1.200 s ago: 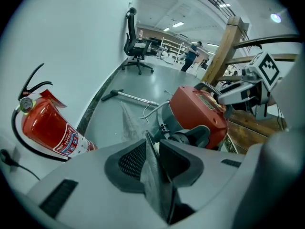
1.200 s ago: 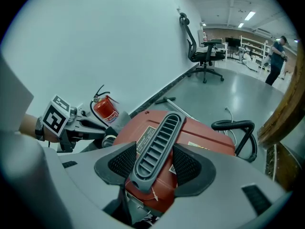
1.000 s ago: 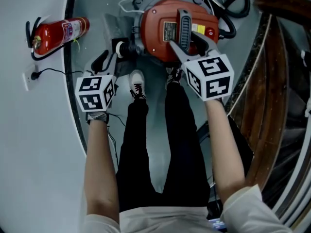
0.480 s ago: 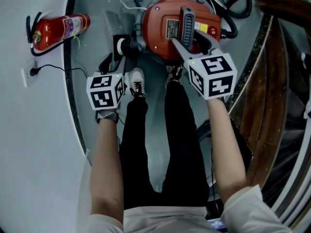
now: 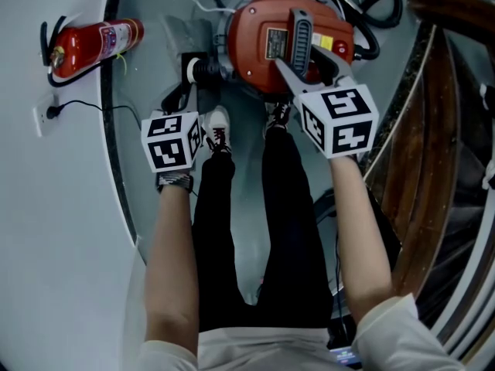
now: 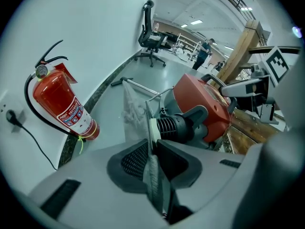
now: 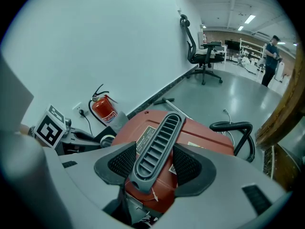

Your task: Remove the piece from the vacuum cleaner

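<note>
**Vacuum Cleaner: Piece, Grip and Surroundings**

**Piece, 1 off.** The flat piece (image 6: 153, 175) is a thin grey plate standing on edge. It sits at the side of the vacuum cleaner (image 5: 251, 22) that faces the wall edge of the floor (image 5: 151, 52). It joins 1 black ribbed connector (image 6: 177, 125). The fingers (image 6: 131, 159) of the left gripper (image 6: 152, 144) have just been closing. The plate is between them and both pads press on it.

**Vacuum cleaner, 1 off.** It has a red body and stands on the floor near the wall edge. On top are 1 grey slotted handle (image 7: 162, 132), 1 dark label plate (image 5: 271, 46) and 1 yellow label (image 5: 323, 45). The print on both labels is too small to read. The right gripper (image 7: 153, 149) is clamped on the handle, one pad on each side.

**Hose, 1 off.** The black hose (image 7: 232, 125) loops on the floor just beside the red body, on the side away from the wall.

**Grippers, 2 off.** Each carries a marker cube with black-and-white square patterns and no lettering.

**Wall edge.**
- 1 red fire extinguisher (image 5: 89, 46) stands against the wall. It has a label, but the text is not legible.
- 1 wall socket (image 5: 42, 118) sits near it, with 1 plug inserted.
- 1 office chair (image 7: 202, 49) stands farther along this edge, well apart.
</note>
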`<state>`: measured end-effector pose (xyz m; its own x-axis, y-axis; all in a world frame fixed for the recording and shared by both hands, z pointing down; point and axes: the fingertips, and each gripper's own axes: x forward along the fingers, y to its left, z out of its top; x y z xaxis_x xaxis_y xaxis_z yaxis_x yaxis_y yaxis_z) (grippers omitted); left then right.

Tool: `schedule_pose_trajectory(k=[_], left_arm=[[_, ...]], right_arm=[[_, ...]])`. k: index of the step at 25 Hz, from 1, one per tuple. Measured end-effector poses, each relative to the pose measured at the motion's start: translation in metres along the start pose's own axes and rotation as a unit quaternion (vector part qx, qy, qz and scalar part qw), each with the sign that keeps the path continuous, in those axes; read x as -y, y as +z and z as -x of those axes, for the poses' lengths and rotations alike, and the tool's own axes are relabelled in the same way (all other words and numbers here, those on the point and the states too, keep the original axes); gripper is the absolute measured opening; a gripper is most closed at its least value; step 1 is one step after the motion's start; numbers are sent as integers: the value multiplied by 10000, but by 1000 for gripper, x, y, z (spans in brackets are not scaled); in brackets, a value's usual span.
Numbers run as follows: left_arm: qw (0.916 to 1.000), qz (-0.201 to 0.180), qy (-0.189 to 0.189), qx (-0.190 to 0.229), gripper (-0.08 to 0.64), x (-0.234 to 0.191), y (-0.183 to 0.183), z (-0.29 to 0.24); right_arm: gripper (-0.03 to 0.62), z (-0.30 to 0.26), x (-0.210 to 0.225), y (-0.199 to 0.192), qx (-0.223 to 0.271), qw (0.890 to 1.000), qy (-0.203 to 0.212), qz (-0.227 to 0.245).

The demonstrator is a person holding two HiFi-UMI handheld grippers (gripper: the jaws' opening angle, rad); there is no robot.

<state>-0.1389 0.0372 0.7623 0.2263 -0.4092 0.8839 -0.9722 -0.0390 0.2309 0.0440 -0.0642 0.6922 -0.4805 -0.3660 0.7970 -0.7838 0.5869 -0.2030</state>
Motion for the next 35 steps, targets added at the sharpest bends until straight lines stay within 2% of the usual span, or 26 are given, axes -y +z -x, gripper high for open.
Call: schedule_pose_trajectory(k=[2, 5, 10, 35], left_arm=[[10000, -12, 57, -75, 52, -1, 0, 0], [9995, -223, 173, -147, 43, -3, 1, 0], [9988, -430, 164, -191, 40, -4, 2, 1], [9981, -570, 65, -221, 41, -17, 6, -1]], right_arm=[[236, 0, 0, 0, -12, 10000, 0, 20], [239, 0, 0, 0, -46, 10000, 6, 49], [241, 0, 0, 0, -79, 9999, 22, 102], [249, -1, -1, 0, -80, 9997, 81, 229]])
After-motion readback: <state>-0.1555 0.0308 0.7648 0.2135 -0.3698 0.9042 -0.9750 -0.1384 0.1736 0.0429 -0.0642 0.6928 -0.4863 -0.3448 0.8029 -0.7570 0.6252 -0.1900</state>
